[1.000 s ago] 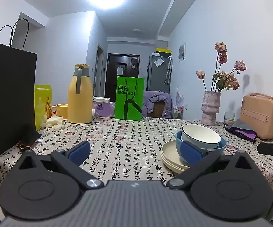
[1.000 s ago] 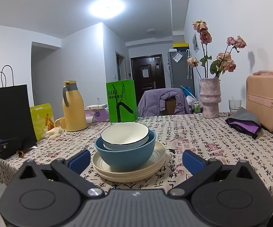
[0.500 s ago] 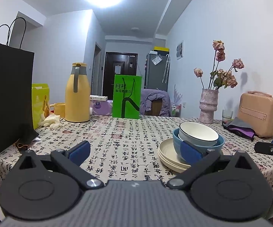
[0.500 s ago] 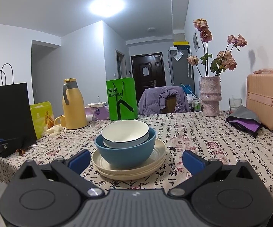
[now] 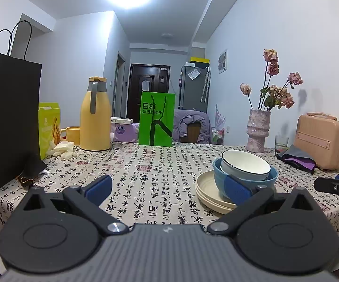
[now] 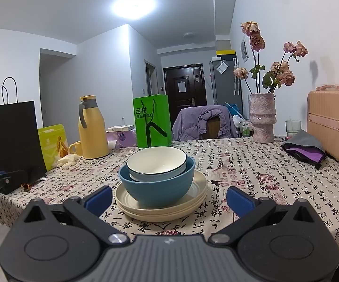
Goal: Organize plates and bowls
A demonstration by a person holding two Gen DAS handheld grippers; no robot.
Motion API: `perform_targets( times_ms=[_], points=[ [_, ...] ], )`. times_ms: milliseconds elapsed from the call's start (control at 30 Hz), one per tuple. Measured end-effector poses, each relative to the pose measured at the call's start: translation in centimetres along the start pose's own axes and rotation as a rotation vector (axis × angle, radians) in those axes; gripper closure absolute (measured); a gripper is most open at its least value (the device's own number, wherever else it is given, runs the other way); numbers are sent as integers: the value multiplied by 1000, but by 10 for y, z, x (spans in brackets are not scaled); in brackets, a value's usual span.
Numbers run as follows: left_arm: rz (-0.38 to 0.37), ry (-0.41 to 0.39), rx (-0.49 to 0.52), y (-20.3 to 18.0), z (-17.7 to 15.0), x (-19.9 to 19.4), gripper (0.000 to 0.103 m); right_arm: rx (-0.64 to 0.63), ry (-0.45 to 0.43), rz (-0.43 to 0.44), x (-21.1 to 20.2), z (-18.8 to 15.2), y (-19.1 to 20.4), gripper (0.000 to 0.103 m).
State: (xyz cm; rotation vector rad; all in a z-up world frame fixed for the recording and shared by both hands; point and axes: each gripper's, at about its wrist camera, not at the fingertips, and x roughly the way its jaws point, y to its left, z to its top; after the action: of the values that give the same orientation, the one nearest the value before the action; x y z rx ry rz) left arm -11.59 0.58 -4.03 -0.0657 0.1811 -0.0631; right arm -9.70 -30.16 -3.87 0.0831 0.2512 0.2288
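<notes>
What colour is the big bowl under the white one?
Blue. The big bowl shows best in the right wrist view.

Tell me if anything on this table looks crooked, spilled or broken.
Nothing spilled or broken. The white bowl sits tilted inside the blue bowl, leaning toward its left side, not nested level. The cream plates beneath lie flat on the tablecloth.
</notes>
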Motion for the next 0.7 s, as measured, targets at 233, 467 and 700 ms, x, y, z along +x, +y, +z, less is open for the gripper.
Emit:
perform_targets(
  times_ms=[233, 467, 700],
  points=[
    [0, 0, 0, 0, 0, 0, 0, -1, 1, 1, 0, 0, 0, 0],
    [-1, 4, 1, -1, -1, 0, 0, -2, 3, 1, 0, -1, 1, 0],
    [-14, 16, -8, 0, -1, 2, 0, -6, 13, 8, 2, -4, 1, 0]
  ],
)
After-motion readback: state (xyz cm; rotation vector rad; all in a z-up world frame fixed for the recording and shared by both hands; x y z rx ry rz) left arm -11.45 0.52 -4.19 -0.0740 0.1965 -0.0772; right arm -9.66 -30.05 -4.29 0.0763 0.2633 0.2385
